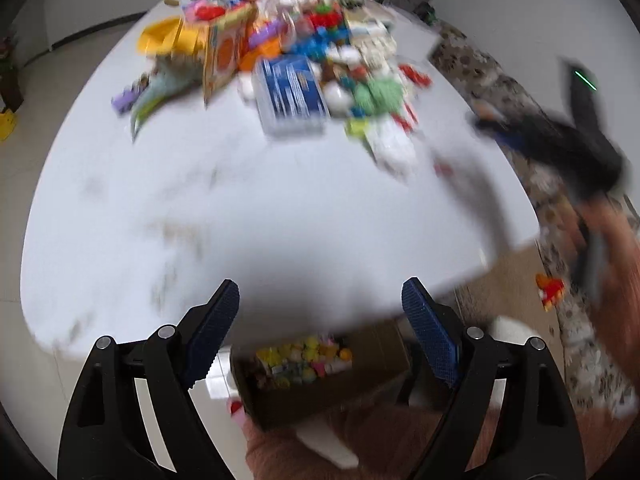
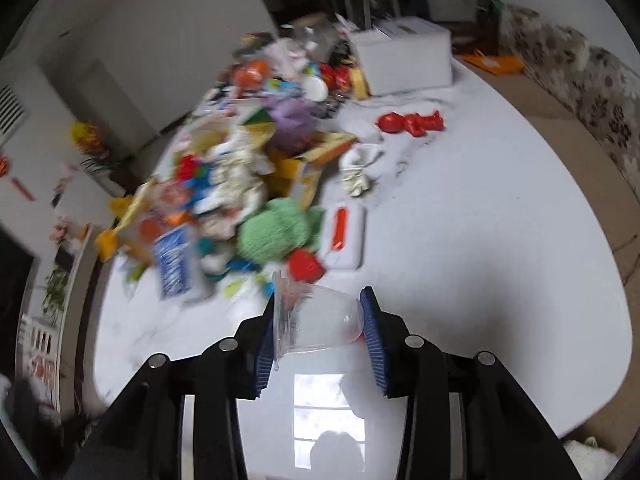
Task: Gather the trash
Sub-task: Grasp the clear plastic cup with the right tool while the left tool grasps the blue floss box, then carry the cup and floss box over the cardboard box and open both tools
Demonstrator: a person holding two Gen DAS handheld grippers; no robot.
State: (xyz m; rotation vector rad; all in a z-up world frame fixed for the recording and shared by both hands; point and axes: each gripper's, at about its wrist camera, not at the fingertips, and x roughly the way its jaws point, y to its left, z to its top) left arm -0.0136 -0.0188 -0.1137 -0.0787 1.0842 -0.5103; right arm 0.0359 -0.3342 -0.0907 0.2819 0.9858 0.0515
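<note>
A clear plastic cup (image 2: 316,322) lies sideways between the blue pads of my right gripper (image 2: 320,300), which is shut on it above the near part of the white table (image 2: 500,264). A big heap of mixed trash (image 2: 240,184) covers the table's far left. In the left wrist view my left gripper (image 1: 320,286) stands open and empty over the table's near edge (image 1: 240,208). Below it sits a brown cardboard box (image 1: 316,384) holding several colourful bits. The same heap (image 1: 288,52) shows at the far end, blurred.
A white box (image 2: 404,56) stands at the table's back. Red wrappers (image 2: 412,122), a white pack with an orange label (image 2: 346,236) and a green crumpled wad (image 2: 276,232) lie near the heap. A person's sleeve (image 1: 616,264) and a patterned sofa (image 2: 584,80) are on the right.
</note>
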